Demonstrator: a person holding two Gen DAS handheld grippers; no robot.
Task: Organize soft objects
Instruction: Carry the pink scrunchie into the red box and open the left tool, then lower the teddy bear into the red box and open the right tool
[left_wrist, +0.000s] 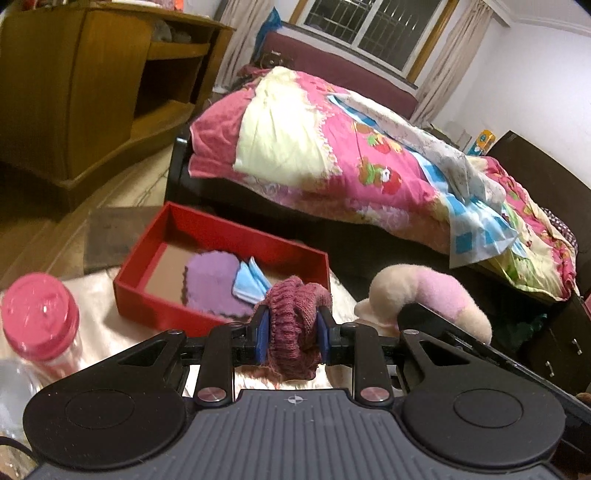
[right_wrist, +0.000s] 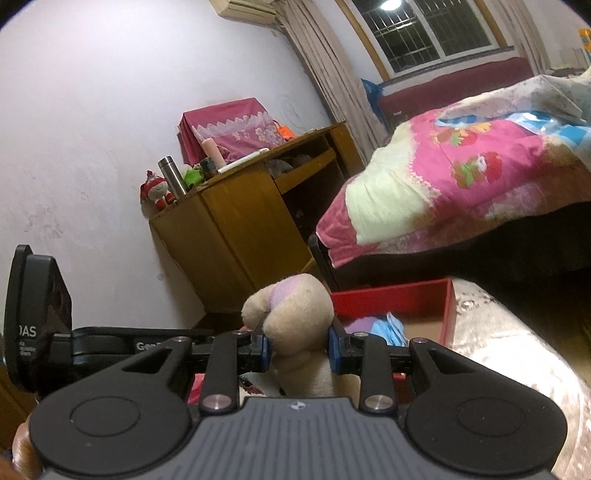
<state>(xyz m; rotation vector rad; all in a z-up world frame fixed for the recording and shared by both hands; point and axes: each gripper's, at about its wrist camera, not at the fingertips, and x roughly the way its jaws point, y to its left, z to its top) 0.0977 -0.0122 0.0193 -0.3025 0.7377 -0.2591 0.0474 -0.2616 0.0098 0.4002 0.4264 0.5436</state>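
Left gripper (left_wrist: 291, 328): jaws partly closed, blue pads pressing both sides of a bunched maroon knitted sock (left_wrist: 293, 325), which is held clear of the table. Right gripper (right_wrist: 300, 345): jaws clamped on a beige and pink plush toy (right_wrist: 295, 317), also lifted; the toy bulges above the fingers. Ahead, a red box (left_wrist: 147, 295) sits on a pale cloth-covered table (right_wrist: 509, 354). Inside it lie a purple cloth (left_wrist: 214, 284) and a blue cloth (left_wrist: 251, 282), touching. A pink-lidded jar (left_wrist: 40, 317) stands left of the box. A bed (left_wrist: 369, 166) with a pink quilt lies behind.
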